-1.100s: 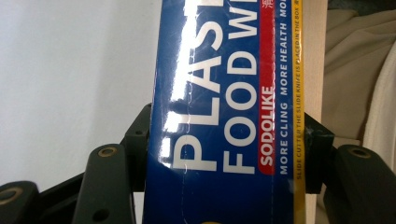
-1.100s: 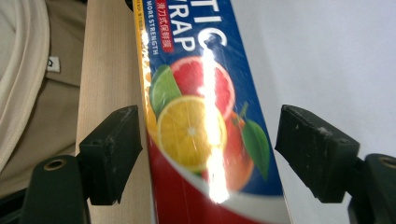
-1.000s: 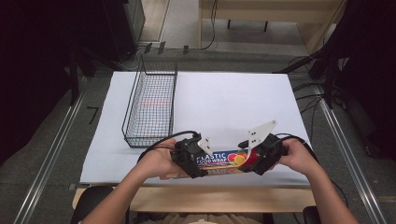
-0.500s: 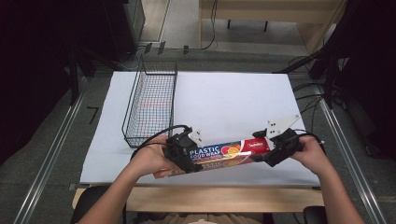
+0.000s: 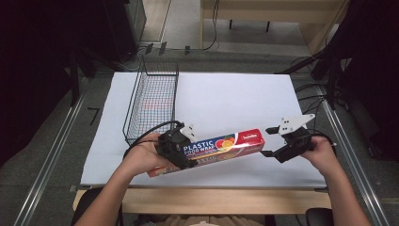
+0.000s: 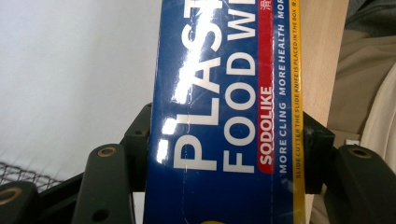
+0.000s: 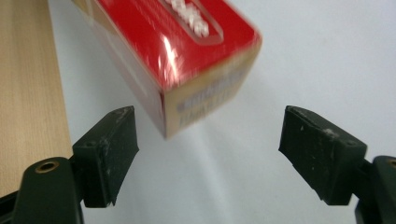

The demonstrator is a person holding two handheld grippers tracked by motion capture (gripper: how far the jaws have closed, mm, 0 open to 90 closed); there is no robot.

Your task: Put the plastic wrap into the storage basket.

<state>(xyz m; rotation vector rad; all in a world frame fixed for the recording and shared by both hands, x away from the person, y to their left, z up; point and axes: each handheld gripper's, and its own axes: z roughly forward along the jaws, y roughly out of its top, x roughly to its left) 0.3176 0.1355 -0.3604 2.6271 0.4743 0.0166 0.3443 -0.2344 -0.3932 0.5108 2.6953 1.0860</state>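
Note:
A long box of plastic food wrap (image 5: 221, 146), blue and red, hangs tilted just above the white table near its front edge. My left gripper (image 5: 184, 151) is shut on the box's left part, and the blue printed face (image 6: 224, 116) sits between both jaws in the left gripper view. My right gripper (image 5: 269, 141) stands open just beyond the box's right end. Its jaws have just been opening and nothing is between them. In the right gripper view the red end of the box (image 7: 187, 42) lies ahead of the gripper (image 7: 212, 135), apart from both pads.
A black wire basket (image 5: 153, 101) stands on the left part of the white sheet (image 5: 235, 94), behind my left hand. A wooden table edge (image 5: 211, 197) runs along the front. Cables lie off the table at the right.
The right gripper let go of the box's right end and drew away to the right. The left gripper lifted the box a little and shifted it left, tilting it.

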